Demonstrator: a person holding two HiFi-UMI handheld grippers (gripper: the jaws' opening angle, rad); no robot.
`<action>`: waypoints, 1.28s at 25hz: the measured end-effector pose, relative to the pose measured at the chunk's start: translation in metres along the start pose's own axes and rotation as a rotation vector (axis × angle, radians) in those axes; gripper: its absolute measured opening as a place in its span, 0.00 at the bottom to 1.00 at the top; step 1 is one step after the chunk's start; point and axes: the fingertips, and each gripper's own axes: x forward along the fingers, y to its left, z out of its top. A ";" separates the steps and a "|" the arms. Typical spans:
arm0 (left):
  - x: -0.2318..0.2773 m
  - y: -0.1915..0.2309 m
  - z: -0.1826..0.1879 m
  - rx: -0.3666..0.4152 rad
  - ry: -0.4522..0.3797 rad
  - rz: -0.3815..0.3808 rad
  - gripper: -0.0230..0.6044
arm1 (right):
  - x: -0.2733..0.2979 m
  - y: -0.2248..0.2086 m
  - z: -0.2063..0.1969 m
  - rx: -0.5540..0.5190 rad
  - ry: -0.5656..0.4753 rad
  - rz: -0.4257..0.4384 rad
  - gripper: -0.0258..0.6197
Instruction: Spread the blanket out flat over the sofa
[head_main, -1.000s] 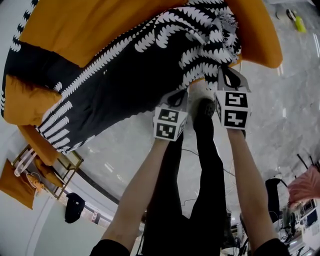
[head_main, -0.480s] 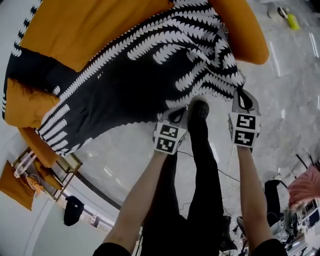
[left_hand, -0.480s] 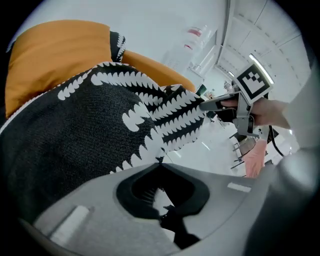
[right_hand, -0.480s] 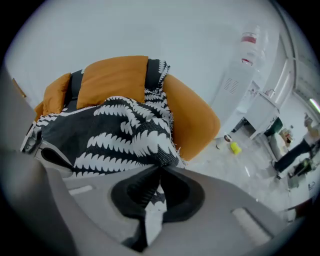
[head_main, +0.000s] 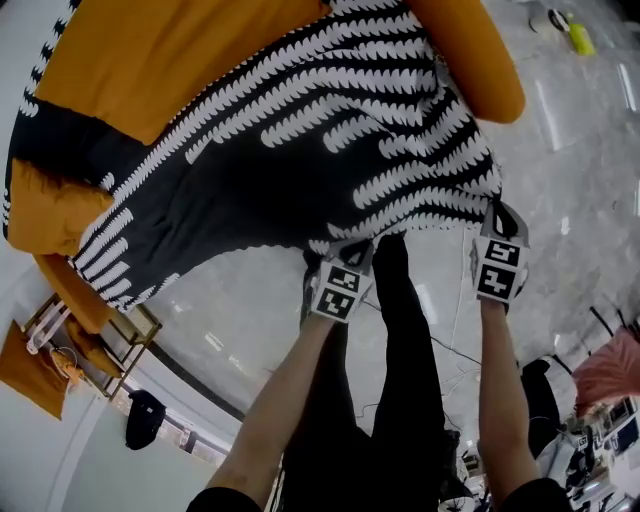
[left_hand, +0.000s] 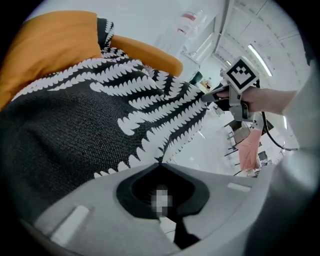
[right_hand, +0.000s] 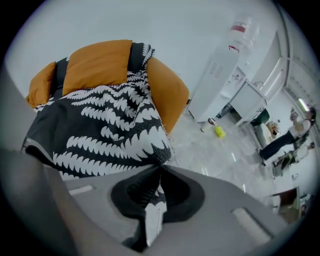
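Note:
A black blanket (head_main: 300, 140) with white leaf-like stripes lies over the orange sofa (head_main: 150, 60), stretched from the backrest out past the seat's front. My left gripper (head_main: 350, 248) is shut on the blanket's front hem near the middle. My right gripper (head_main: 497, 212) is shut on the hem's right corner. In the left gripper view the blanket (left_hand: 85, 115) runs taut across to the right gripper (left_hand: 212, 97), and the hem is pinched at my left gripper (left_hand: 160, 162). The right gripper view shows the blanket (right_hand: 100, 125) draped over the sofa (right_hand: 95, 65), its corner clamped in my right gripper (right_hand: 160, 167).
The person's legs (head_main: 400, 380) stand on the marble floor (head_main: 580, 200) just in front of the sofa. A yellow bottle (head_main: 581, 38) lies on the floor at the right. A small gold-framed side table (head_main: 110, 340) stands left of the sofa. White cabinets (right_hand: 225, 85) are beyond.
Both grippers have drawn back toward the person and moved apart. The bunched right part of the blanket has opened out, and the front hem is now stretched wider and flatter.

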 end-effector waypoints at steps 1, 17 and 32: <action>0.011 -0.005 -0.009 0.005 0.015 -0.003 0.07 | 0.008 -0.003 -0.013 0.007 0.013 -0.003 0.06; 0.102 -0.001 -0.077 0.049 0.062 0.078 0.07 | 0.100 -0.019 -0.059 0.013 -0.043 -0.043 0.06; 0.115 0.016 -0.013 -0.031 -0.051 0.114 0.19 | 0.144 0.003 -0.022 -0.102 -0.100 0.092 0.31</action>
